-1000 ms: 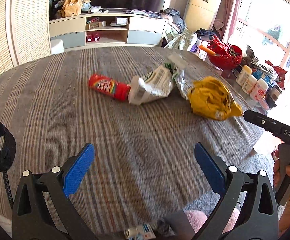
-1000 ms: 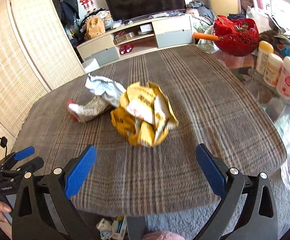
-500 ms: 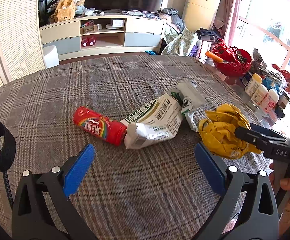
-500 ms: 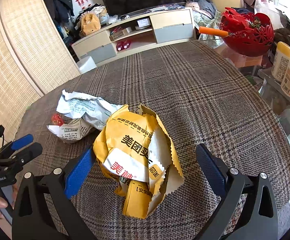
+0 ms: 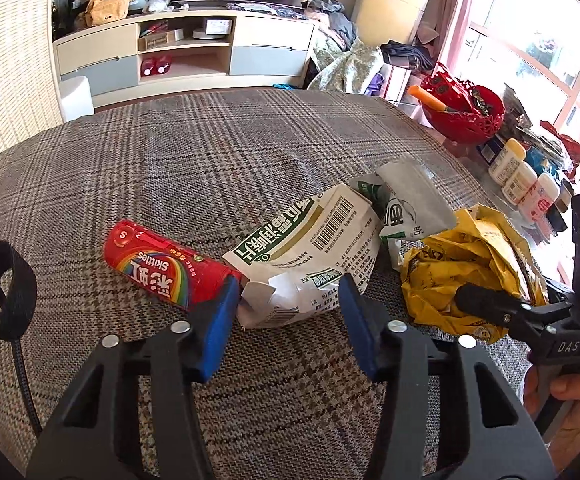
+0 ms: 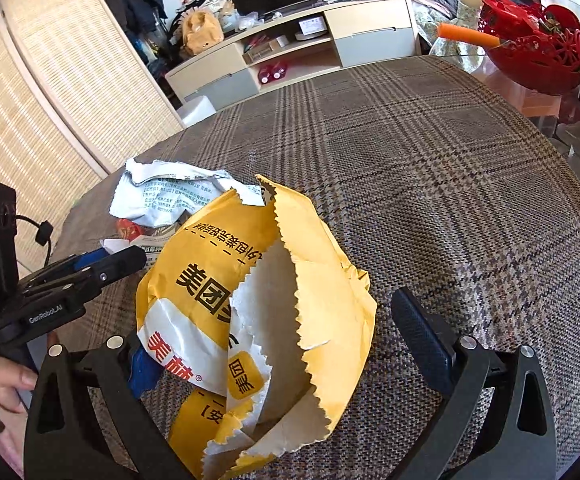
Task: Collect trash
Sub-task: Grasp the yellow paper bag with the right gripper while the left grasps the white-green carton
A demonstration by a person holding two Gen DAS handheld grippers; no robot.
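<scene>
On the plaid-covered table (image 5: 170,168) lie a red Skittles tube (image 5: 162,266), a crumpled white and green wrapper (image 5: 314,248) and a crumpled yellow paper bag (image 5: 466,268). My left gripper (image 5: 288,320) is partly closed, its blue pads on either side of the white wrapper's near end, beside the tube. My right gripper (image 6: 286,360) is open around the yellow bag (image 6: 258,308), which fills the space between its fingers. The white wrapper (image 6: 162,200) lies behind the bag in the right wrist view.
A red basket (image 5: 464,110) with an orange handle and several white bottles (image 5: 524,178) stand on a glass side table to the right. A TV cabinet (image 5: 186,52) stands beyond the table. A woven screen (image 6: 50,92) is on the left.
Both grippers have moved forward over the table to the trash. The left jaws have narrowed around the white wrapper. The right gripper now straddles the yellow bag.
</scene>
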